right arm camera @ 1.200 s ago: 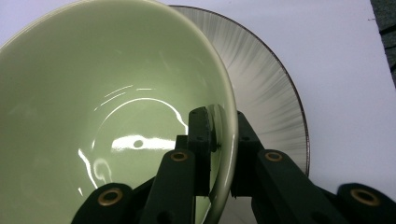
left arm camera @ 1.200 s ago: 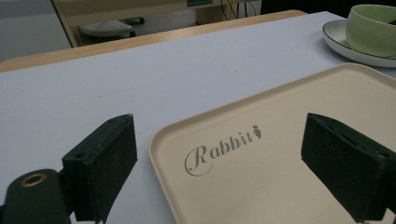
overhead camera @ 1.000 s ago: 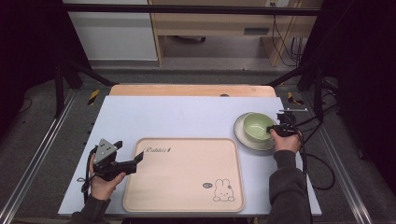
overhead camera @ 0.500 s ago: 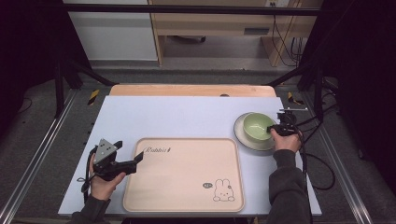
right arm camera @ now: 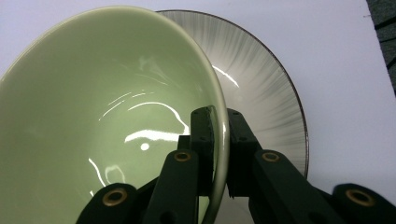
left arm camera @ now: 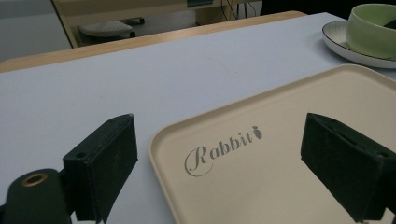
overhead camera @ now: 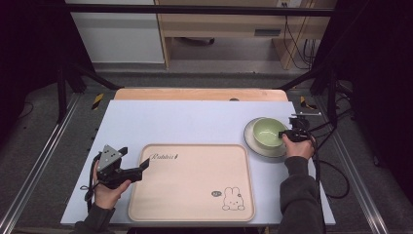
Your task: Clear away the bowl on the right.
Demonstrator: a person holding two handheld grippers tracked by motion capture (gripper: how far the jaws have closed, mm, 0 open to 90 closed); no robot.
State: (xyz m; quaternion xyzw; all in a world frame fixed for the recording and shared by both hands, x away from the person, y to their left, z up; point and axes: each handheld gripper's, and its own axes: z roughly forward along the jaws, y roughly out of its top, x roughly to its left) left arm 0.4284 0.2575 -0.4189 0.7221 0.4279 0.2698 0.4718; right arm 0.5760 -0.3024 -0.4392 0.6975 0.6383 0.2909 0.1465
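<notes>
Jaws of the right gripper (right arm camera: 217, 154) pinched the near wall of the green bowl (overhead camera: 269, 132), which sat on the grey plate (overhead camera: 253, 141) right of the tray (overhead camera: 190, 185), apparently ready to lift it, while the left gripper (overhead camera: 139, 171) waited wide open and empty over the tray's left edge.

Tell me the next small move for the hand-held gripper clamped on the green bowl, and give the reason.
Probably lift the green bowl straight up off the plate. The right hand-held gripper is shut on its rim, one jaw inside and one outside, and the bowl sits on the plate. The empty tray beside it looks the likely place to carry it; the left hand-held gripper waits open at the tray's corner.
</notes>
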